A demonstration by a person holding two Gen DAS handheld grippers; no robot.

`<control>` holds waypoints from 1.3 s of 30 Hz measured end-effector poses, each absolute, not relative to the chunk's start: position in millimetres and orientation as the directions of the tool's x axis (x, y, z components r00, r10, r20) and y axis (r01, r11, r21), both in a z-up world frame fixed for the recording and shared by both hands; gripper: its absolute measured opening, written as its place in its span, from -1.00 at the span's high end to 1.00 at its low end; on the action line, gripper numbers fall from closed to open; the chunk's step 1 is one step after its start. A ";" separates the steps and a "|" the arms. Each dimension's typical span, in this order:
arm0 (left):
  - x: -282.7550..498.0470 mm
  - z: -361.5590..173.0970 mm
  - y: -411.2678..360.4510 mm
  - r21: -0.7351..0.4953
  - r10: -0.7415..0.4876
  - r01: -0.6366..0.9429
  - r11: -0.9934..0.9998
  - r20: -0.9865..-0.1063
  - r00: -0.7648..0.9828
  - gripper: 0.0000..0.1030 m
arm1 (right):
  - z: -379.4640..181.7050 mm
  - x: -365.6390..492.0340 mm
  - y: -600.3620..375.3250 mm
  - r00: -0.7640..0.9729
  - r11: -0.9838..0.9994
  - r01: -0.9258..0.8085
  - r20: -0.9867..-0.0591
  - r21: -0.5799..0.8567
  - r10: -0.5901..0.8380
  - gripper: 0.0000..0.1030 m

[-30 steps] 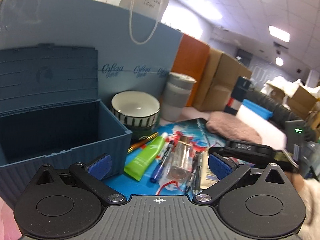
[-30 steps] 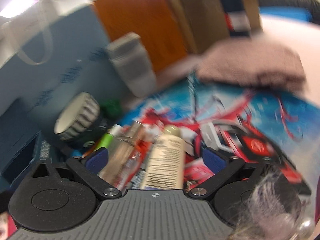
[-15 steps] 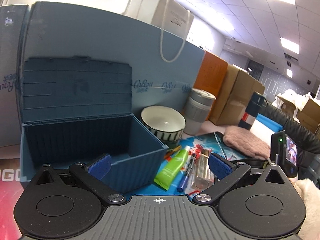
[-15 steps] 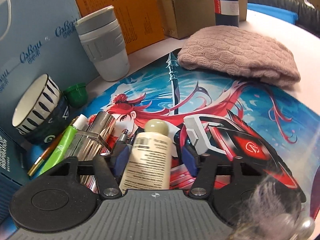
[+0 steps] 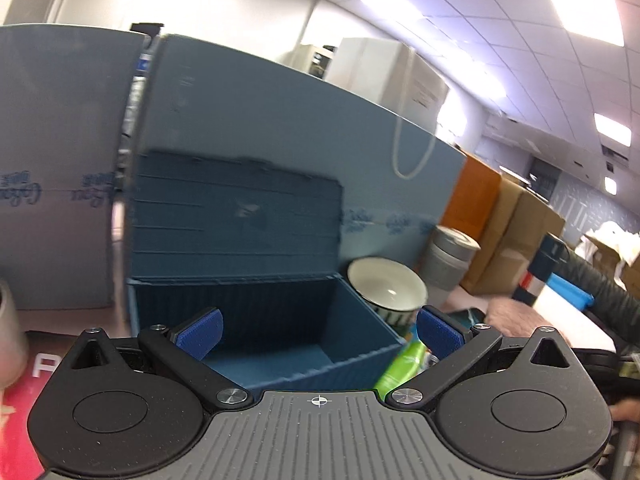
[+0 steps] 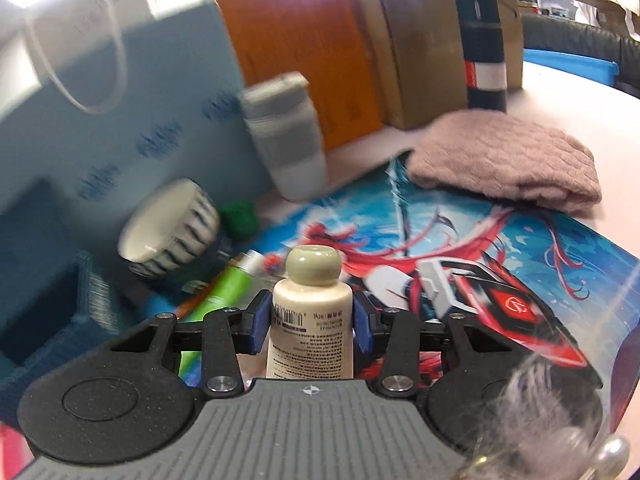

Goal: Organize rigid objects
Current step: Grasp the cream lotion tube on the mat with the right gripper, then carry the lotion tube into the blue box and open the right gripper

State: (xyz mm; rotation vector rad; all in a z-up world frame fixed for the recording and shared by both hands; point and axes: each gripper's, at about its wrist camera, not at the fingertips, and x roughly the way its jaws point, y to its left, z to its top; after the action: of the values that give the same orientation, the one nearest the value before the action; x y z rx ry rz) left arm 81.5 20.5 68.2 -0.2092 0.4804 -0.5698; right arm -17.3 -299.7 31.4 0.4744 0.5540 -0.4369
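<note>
My right hand-held gripper [image 6: 312,326] is clenching a cream bottle [image 6: 310,336], its blue pads [image 6: 258,326] having just been closing in and now pressing both sides of the bottle's shoulder, the rounded cap pointing away from me and the printed label facing up. The bottle is sitting raised above the illustrated mat [image 6: 500,280] that is covering the surface. Just left of it, a green tube [image 6: 218,292] is lying on the mat's near edge, partly hidden behind my gripper's finger. Beyond the tube, a striped bowl [image 6: 172,226] is showing tilted in this view, with a small green cap-like object [image 6: 240,220] beside it; blur is keeping me from telling what that is. Farther on, a grey lidded cup [image 6: 288,136] is standing upright, and a folded pink knit cloth [image 6: 508,160] is resting on the mat's far right corner. Behind them, an orange box [image 6: 304,60], cardboard cartons [image 6: 424,40] and a dark flask [image 6: 482,46] are lining the back.

My left hand-held gripper [image 5: 318,330] is hanging released, fingers spread wide with nothing between them. Directly ahead of it, the blue storage box [image 5: 280,320] is standing with its lid [image 5: 236,216] swung upright and its visible interior bare. The same bowl [image 5: 386,290] is sitting just right of the box, touching or nearly touching its corner, with blue foam boards [image 5: 280,112] rising behind.
</note>
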 end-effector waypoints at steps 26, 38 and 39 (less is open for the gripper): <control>125.5 48.6 114.1 -0.406 -0.347 0.166 0.899 -0.425 0.836 -1.00 | 58.7 144.3 -106.5 0.867 0.861 0.150 -0.483 0.486 0.122 0.23; 125.7 47.6 115.2 -0.397 -0.353 0.179 0.900 -0.425 0.833 -1.00 | 42.8 176.7 -71.9 0.783 0.939 0.176 -0.620 0.295 0.048 0.23; 125.1 47.6 115.8 -0.394 -0.356 0.185 0.900 -0.422 0.834 -1.00 | 43.7 178.3 -71.7 0.779 0.943 0.184 -0.626 0.277 0.031 0.22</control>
State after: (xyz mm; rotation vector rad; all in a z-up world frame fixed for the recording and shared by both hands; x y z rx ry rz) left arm 125.1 115.8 47.6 -0.3489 0.5097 -0.2932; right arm 178.3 -71.7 43.7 0.3349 0.6750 -0.0846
